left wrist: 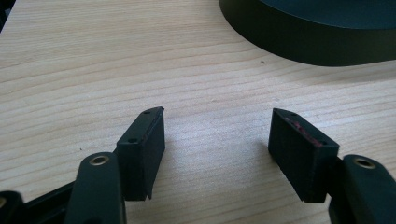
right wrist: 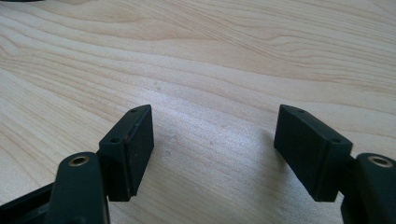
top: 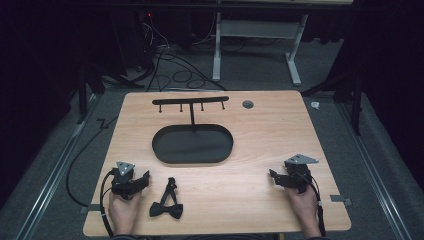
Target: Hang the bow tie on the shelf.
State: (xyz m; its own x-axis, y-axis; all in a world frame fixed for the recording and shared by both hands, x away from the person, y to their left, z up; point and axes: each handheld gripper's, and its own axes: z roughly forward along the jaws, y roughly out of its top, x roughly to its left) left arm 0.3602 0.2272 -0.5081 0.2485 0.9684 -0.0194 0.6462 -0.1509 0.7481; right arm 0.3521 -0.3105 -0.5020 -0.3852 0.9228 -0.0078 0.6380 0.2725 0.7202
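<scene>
The bow tie [top: 167, 201] is lying flat on the table [top: 260, 145] just right of the left gripper [top: 146, 176], whose jaws are standing apart and empty, probably for a grab, while the right gripper [top: 272, 174] is waiting well apart, jaws likewise parted, the rack [top: 192, 144] beyond both.

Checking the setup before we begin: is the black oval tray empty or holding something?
Empty. The high view shows the tray's flat black floor bare; the bow tie lies outside it on the table.

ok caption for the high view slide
Both grippers, left and right, rest open on the wooden table, a black bow tie beside the left, a hook stand beyond.
</scene>
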